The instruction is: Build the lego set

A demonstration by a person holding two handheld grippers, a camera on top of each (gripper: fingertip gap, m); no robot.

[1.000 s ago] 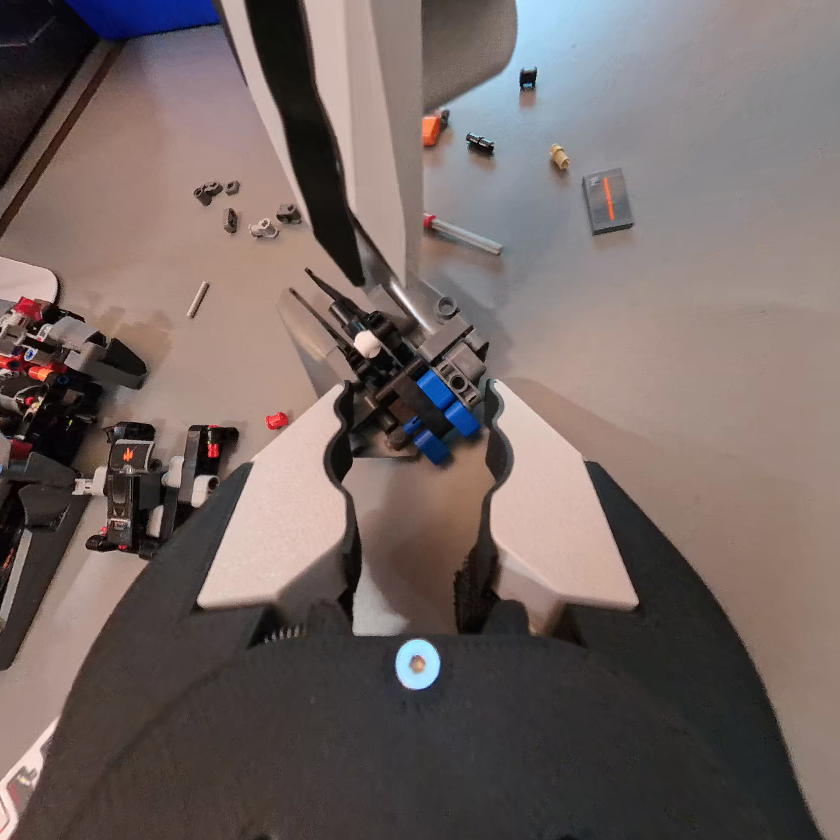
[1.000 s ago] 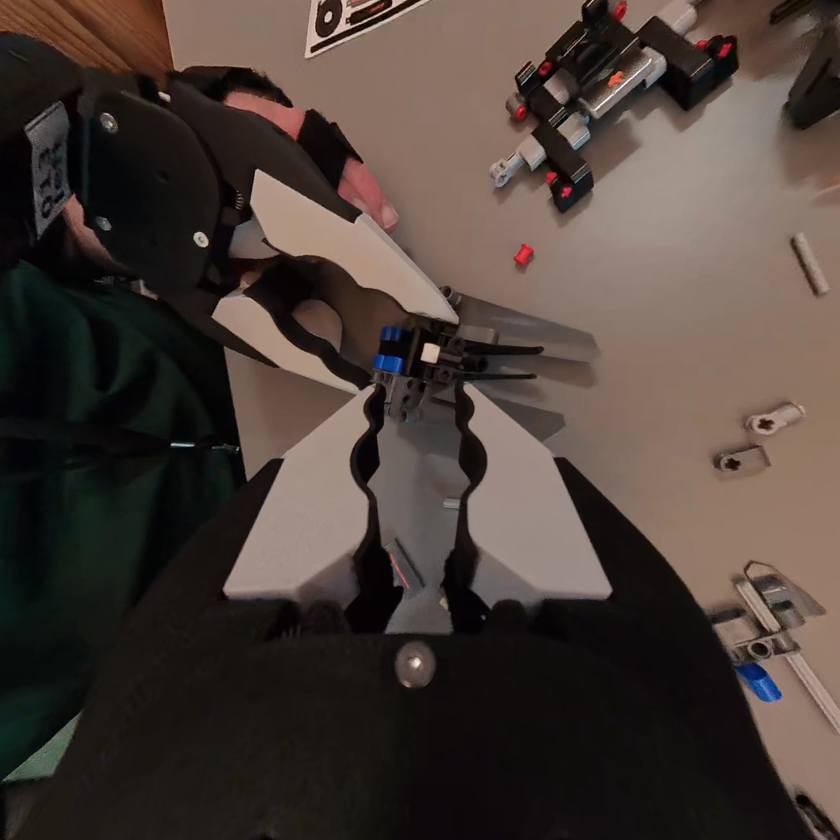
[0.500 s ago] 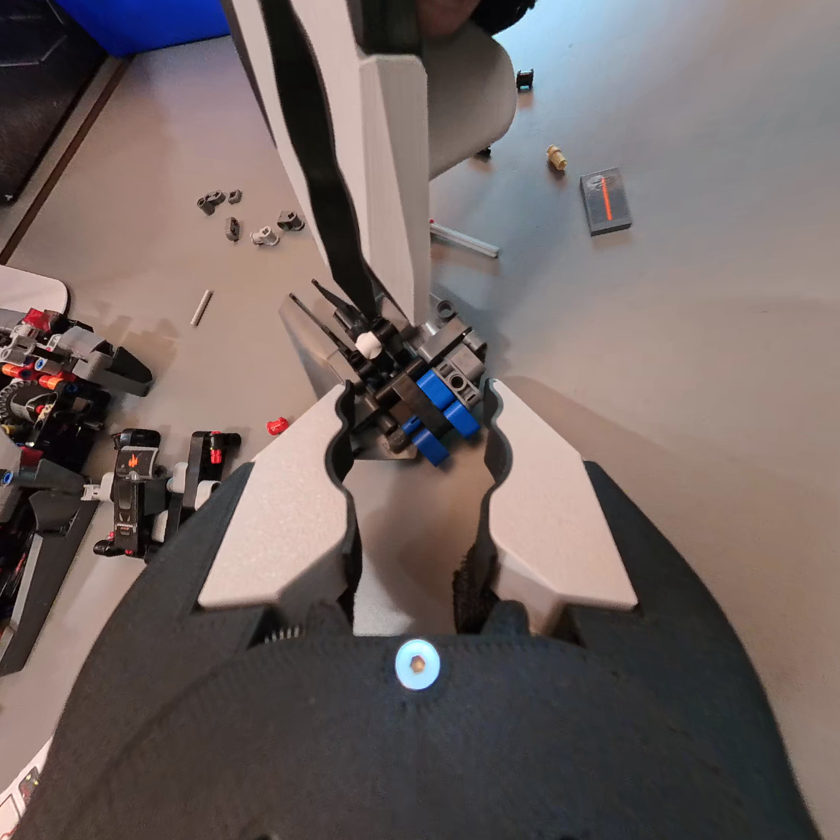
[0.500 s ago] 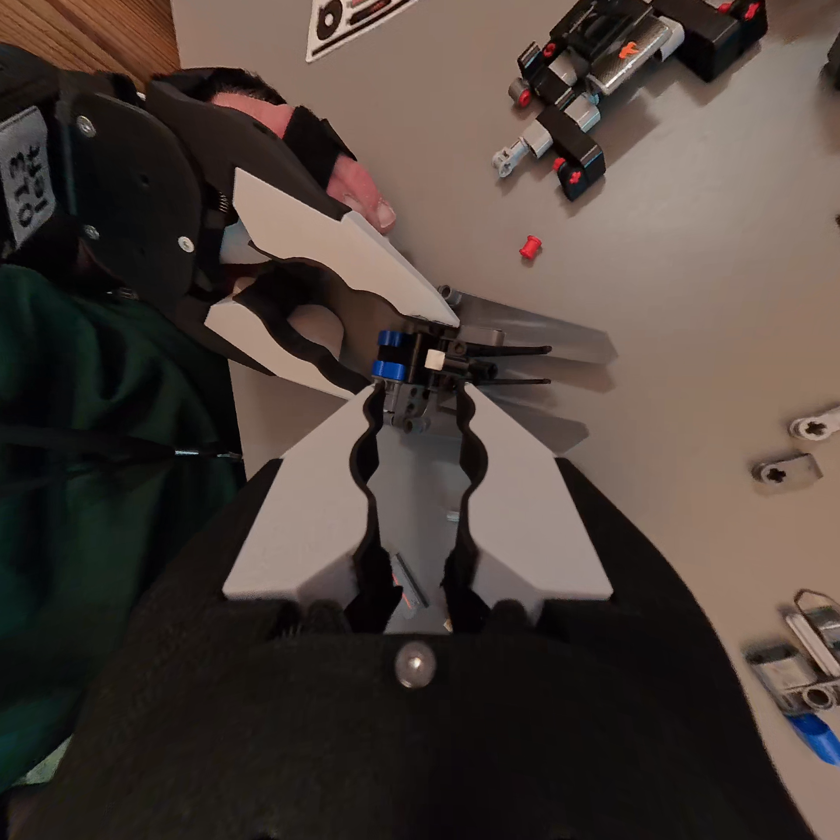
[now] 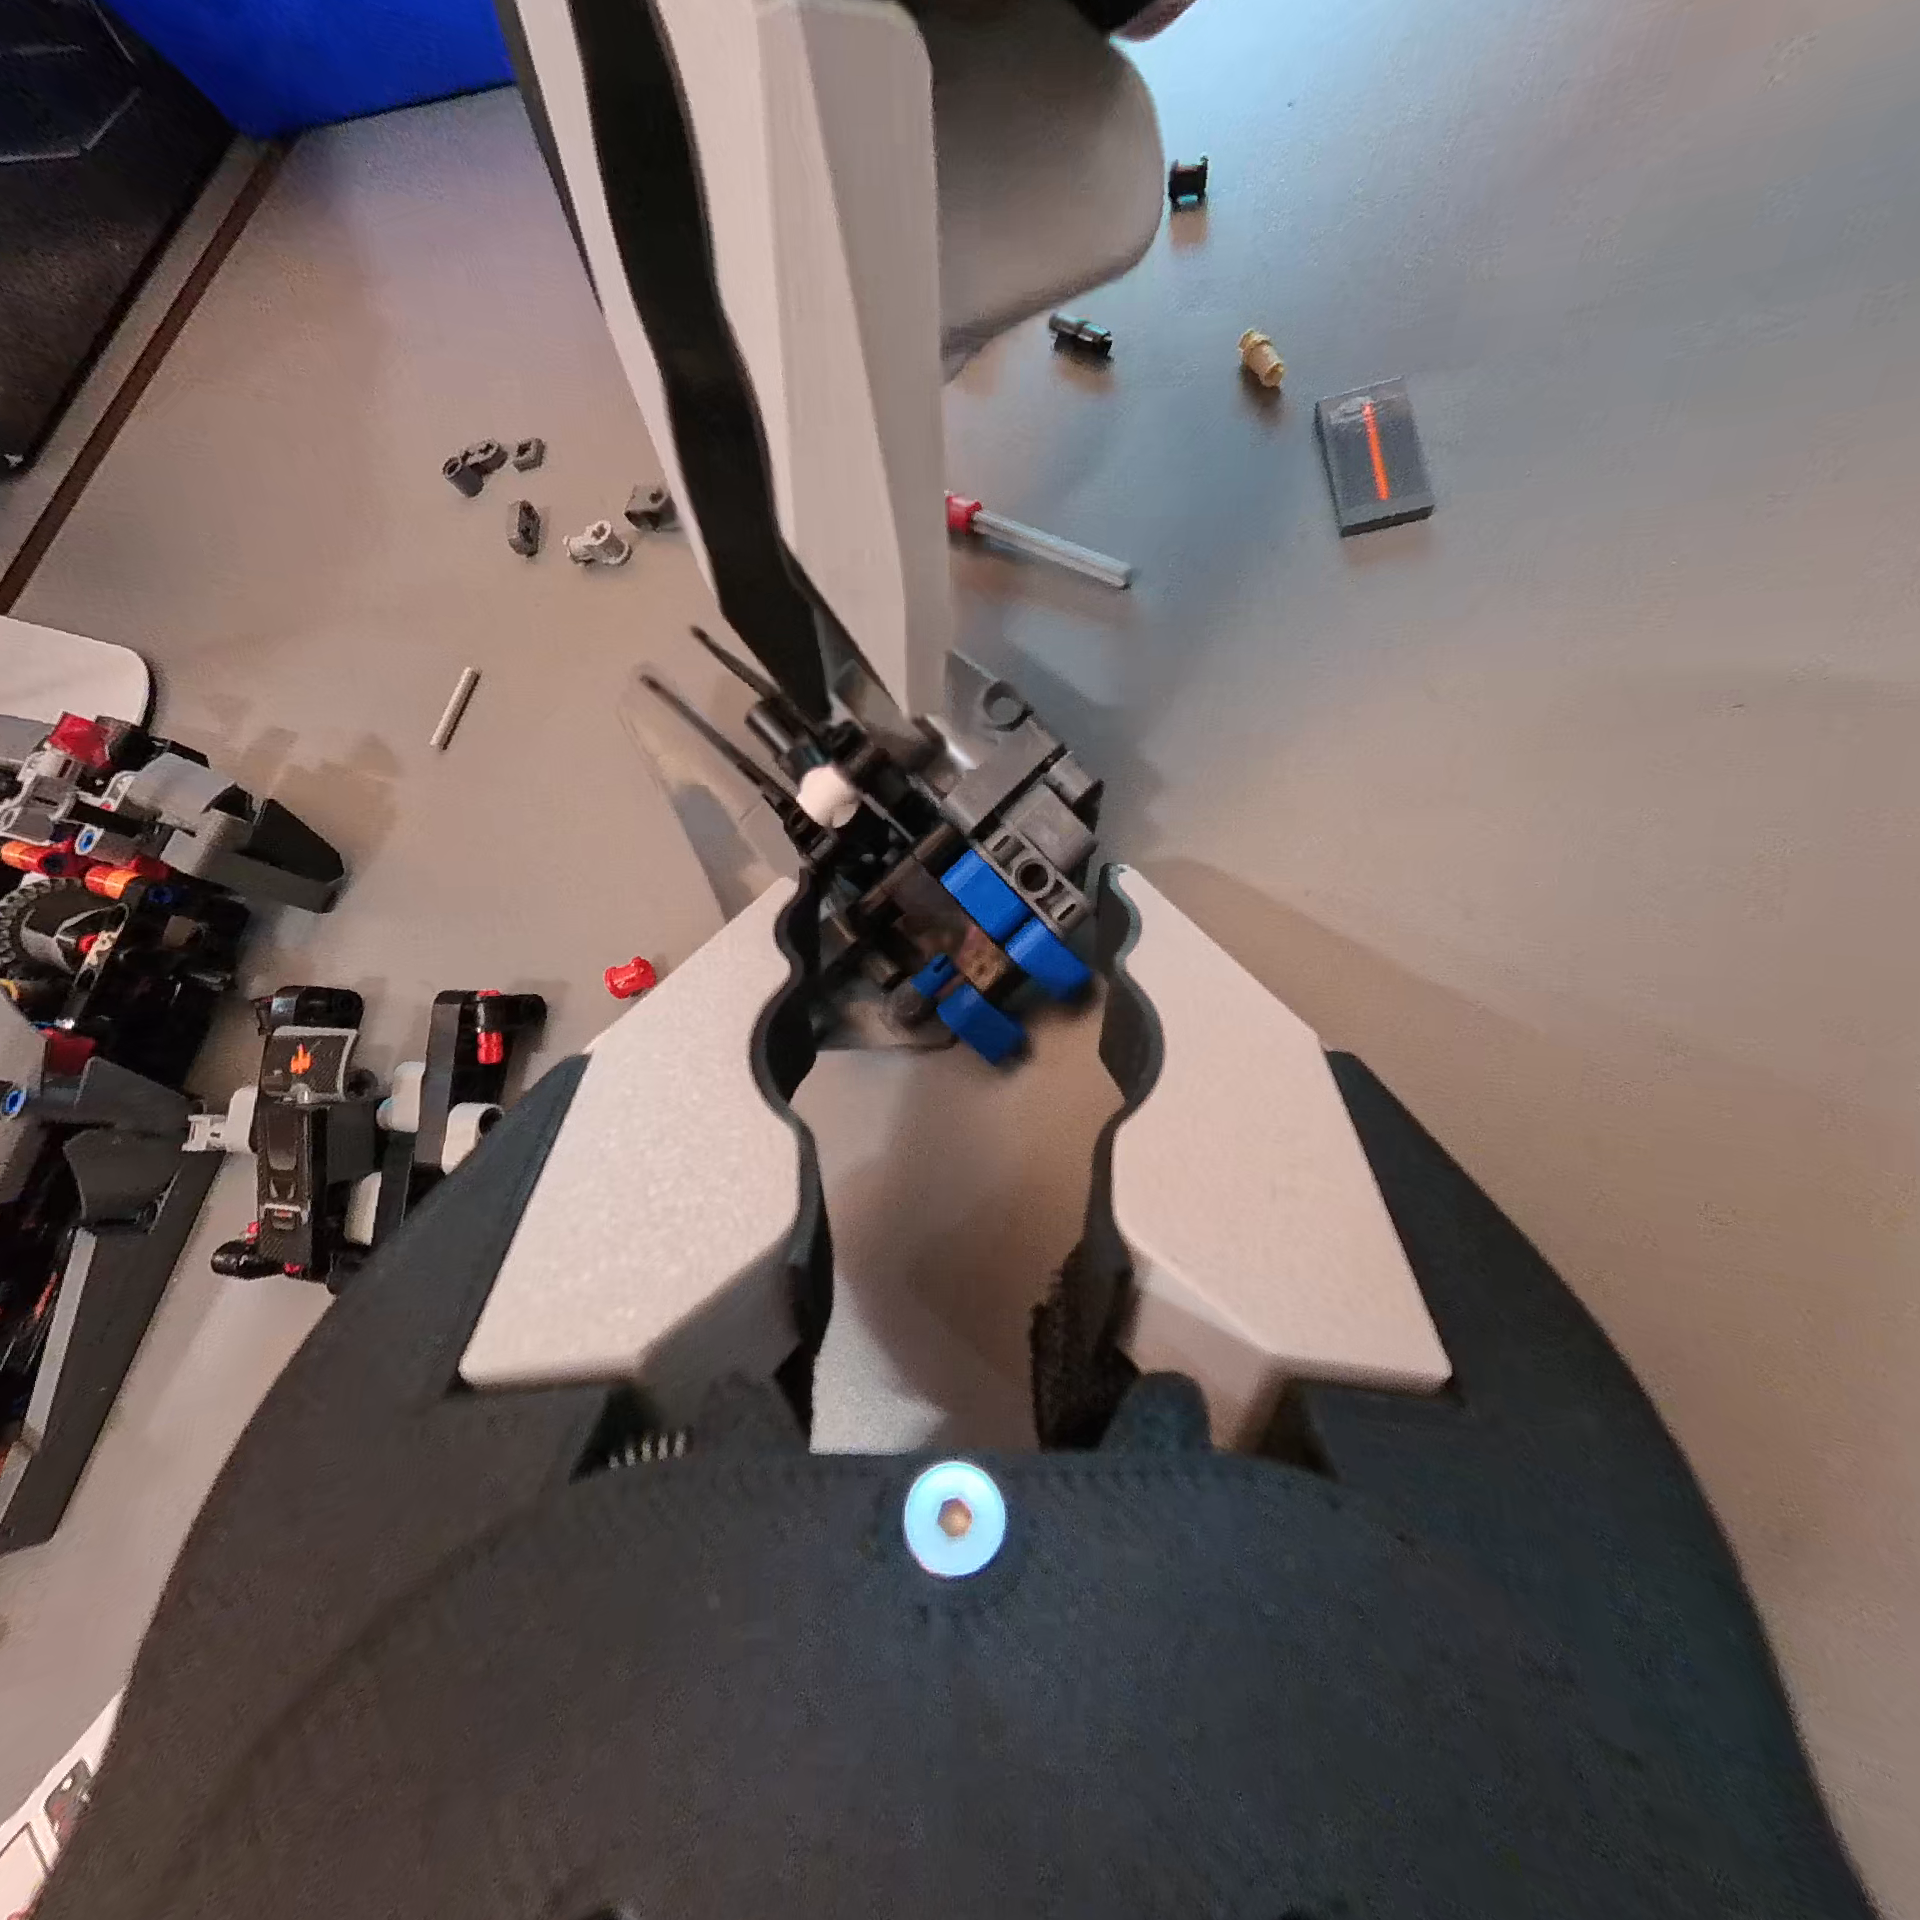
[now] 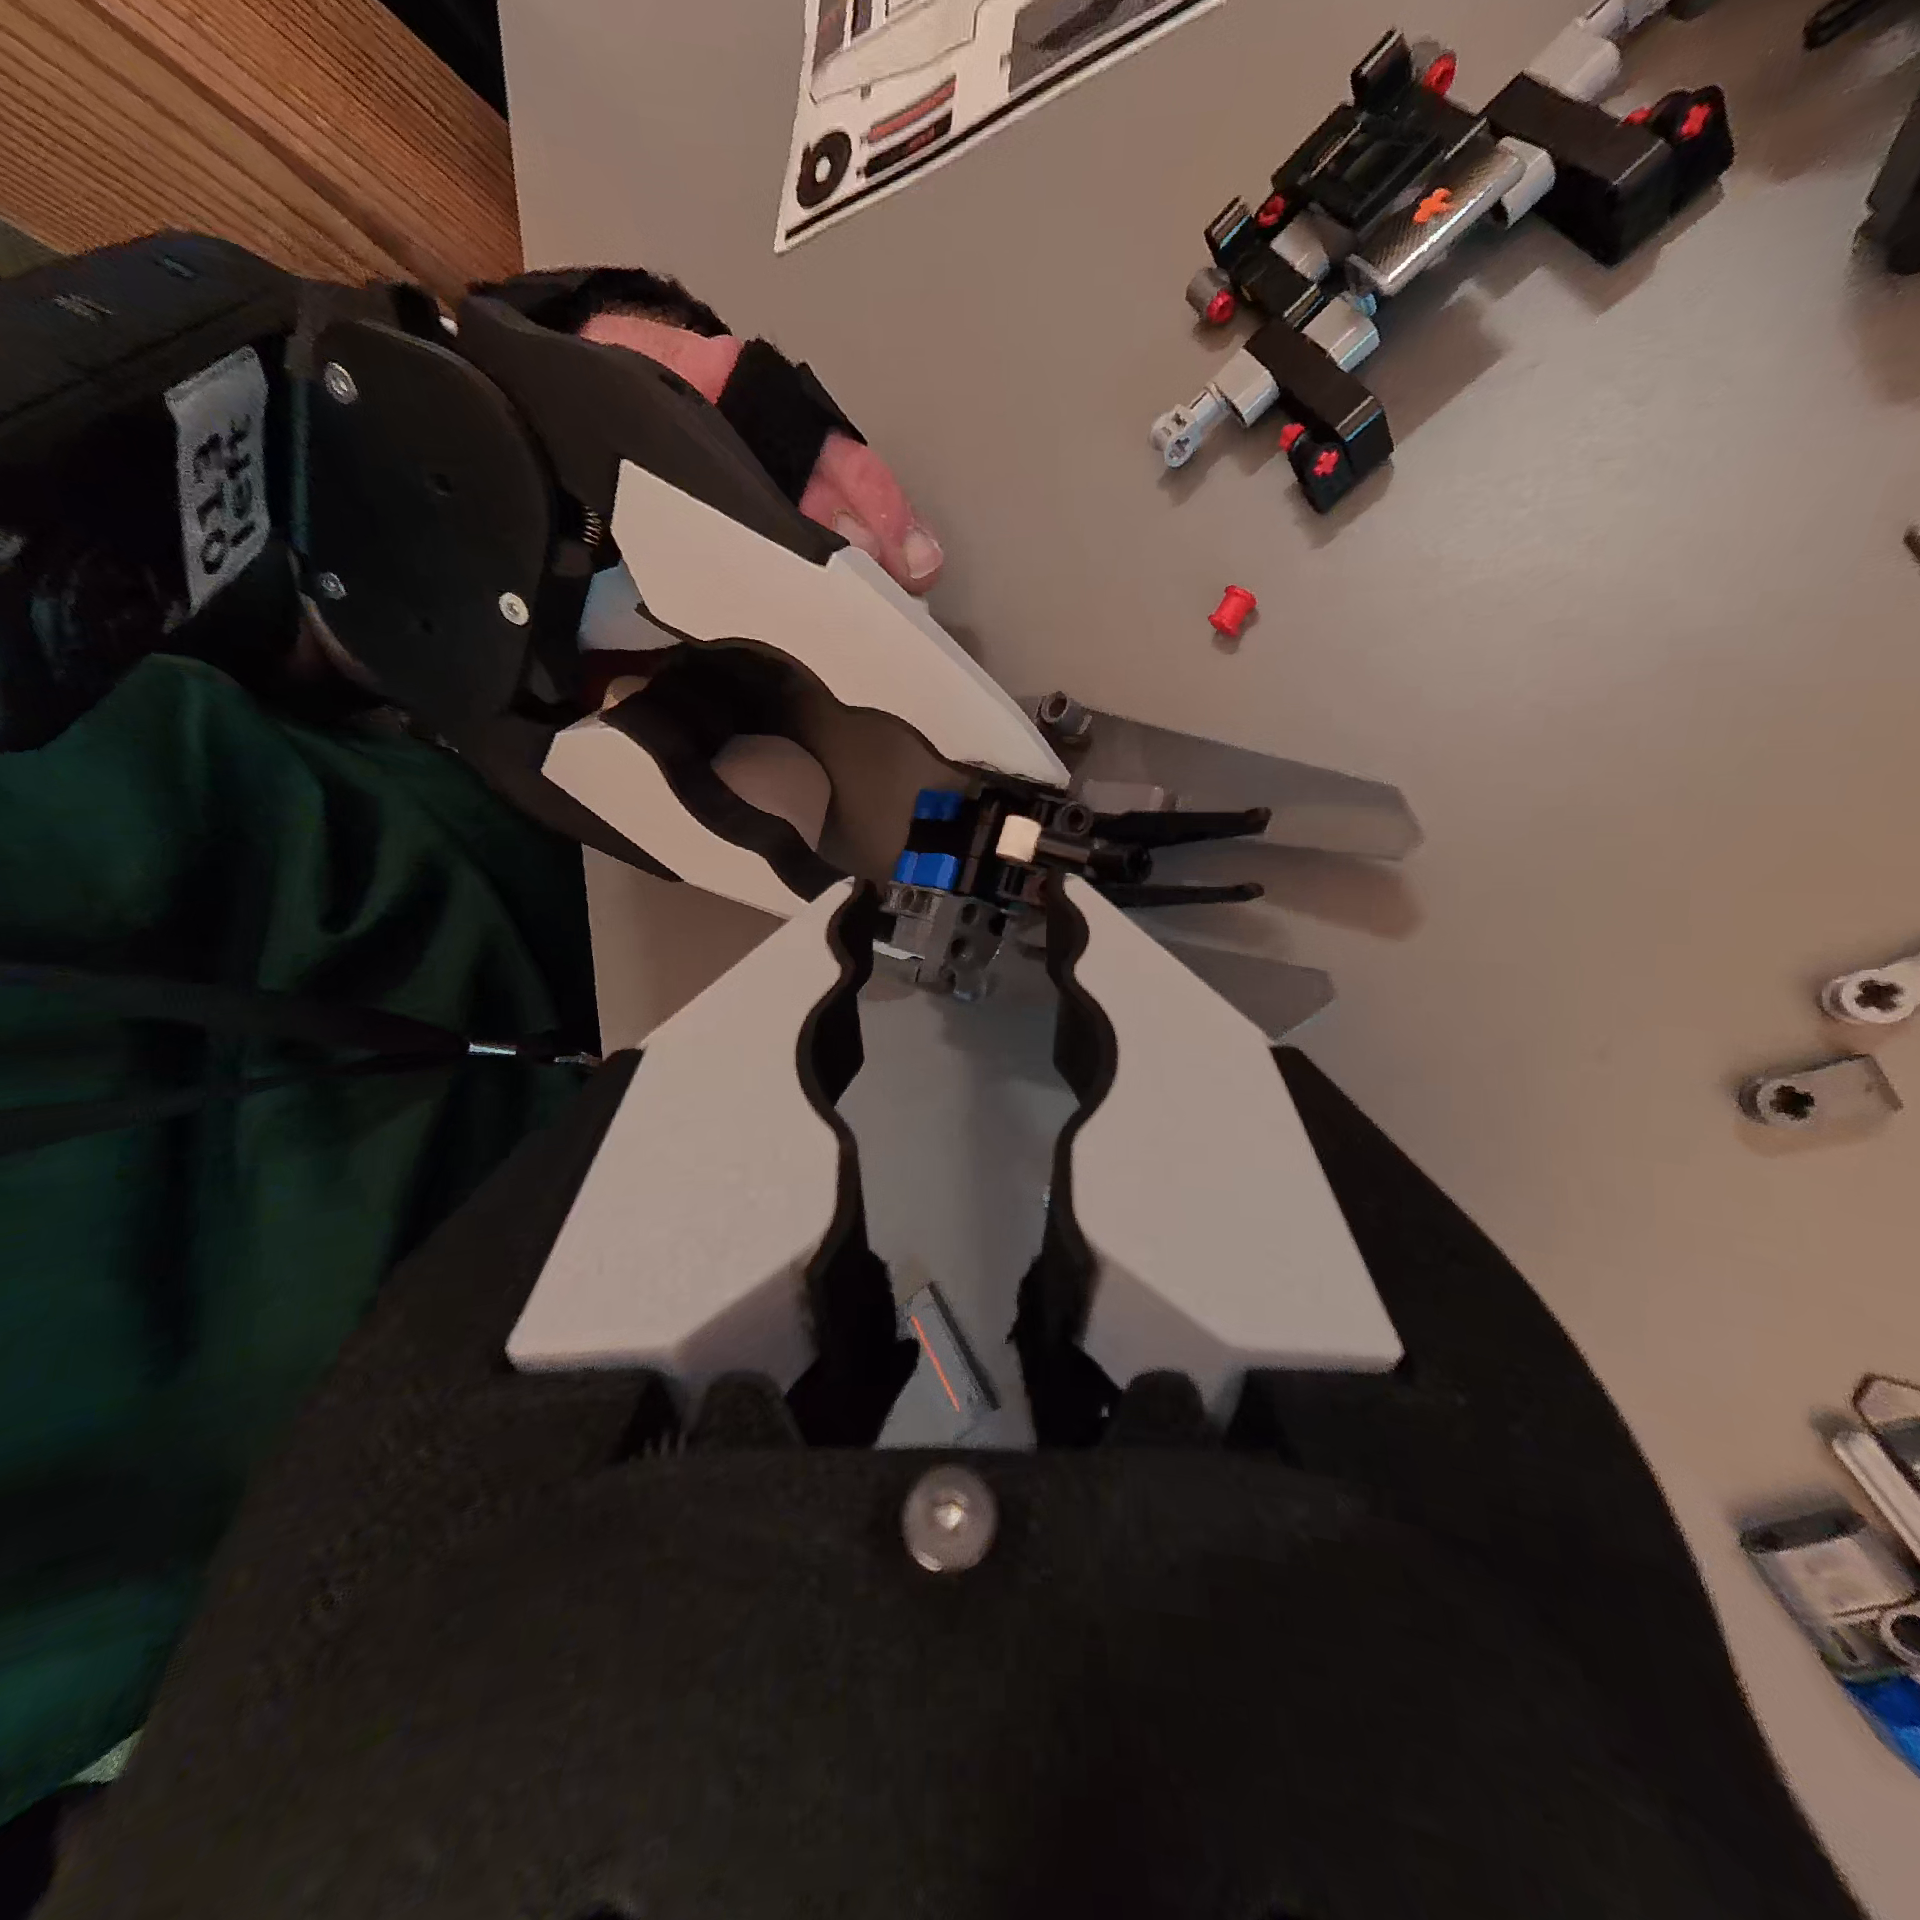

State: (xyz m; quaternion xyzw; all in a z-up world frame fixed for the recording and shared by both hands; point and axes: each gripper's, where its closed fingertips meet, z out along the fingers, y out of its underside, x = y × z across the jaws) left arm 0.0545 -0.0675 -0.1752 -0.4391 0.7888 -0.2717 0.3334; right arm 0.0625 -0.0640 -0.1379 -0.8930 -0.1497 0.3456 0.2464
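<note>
Lego piece (image 5: 935, 883): a small built block on the grey table (image 5: 1558, 935), caught between both of your grippers.
Left gripper (image 5: 945, 914): you reach in low and nearly level from the piece's blue end; the fingers stand a little apart with the piece between their tips, and I cannot tell whether both tips press on it.
Right gripper (image 6: 951, 914): you come at the piece's side, crossing your left gripper; the fingers stand apart around the grey studded corner, and contact is not clear either.
Your hand: a thumb (image 6: 883, 520) rests against the left gripper's upper finger, on the far side from the piece.
Look of the piece: black core, blue bricks at one end, a grey holed brick at the corner, a small white peg on top, flat grey wings and thin black spikes.
Long axis: it runs flat along the table, blue end toward your left gripper, spikes and wings pointing away from it.
Near the piece: a red peg (image 6: 1233, 608) lies loose just beyond the wings; a black and grey built part (image 6: 1455, 239) lies farther off.
</note>
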